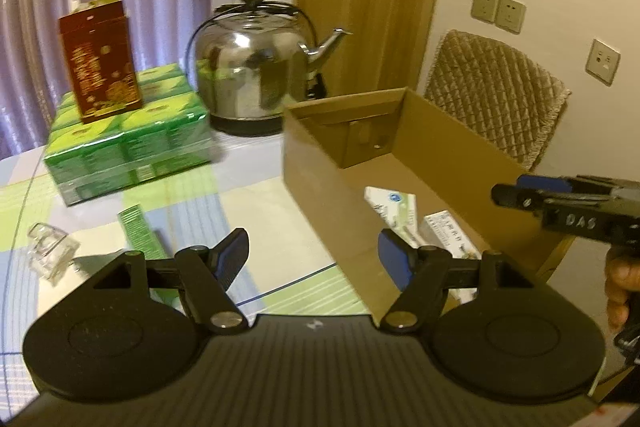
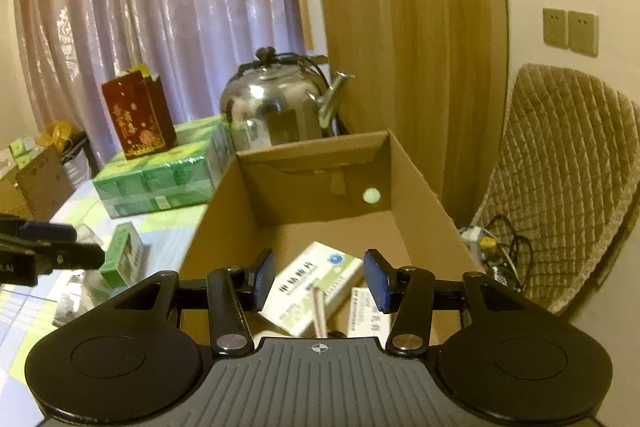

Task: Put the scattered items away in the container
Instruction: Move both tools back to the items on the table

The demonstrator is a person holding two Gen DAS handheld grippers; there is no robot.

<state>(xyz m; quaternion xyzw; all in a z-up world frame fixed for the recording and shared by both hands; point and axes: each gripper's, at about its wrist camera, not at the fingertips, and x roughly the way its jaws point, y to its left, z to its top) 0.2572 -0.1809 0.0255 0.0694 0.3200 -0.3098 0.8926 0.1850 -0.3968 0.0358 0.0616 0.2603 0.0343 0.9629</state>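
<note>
- Over the cardboard box (image 2: 416, 183), low in the right wrist frame: right gripper (image 2: 320, 277) gaping wide, gripping nothing, hanging above two white medicine boxes (image 2: 316, 287) lying inside.
- Low centre of the left wrist frame: left gripper (image 1: 314, 257) spreading wide, empty, straddling the box's near wall.
- Lower left on the tablecloth (image 1: 256, 195): green carton (image 1: 138, 231) and clear plastic piece (image 1: 52, 251) lying outside the box.

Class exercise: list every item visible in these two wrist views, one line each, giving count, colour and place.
cardboard box: one, brown, open, on the table's right
medicine boxes: two, white, inside it
small green box: one, on the table
clear plastic case: one, table's left
green carton pack: one, back left
red box: one, atop that pack
kettle: one, steel, behind the cardboard box
chair: one, beige quilted, right
wall sockets: three, beige
left gripper: black, open, empty
right gripper: black, open, over the cardboard box
</note>
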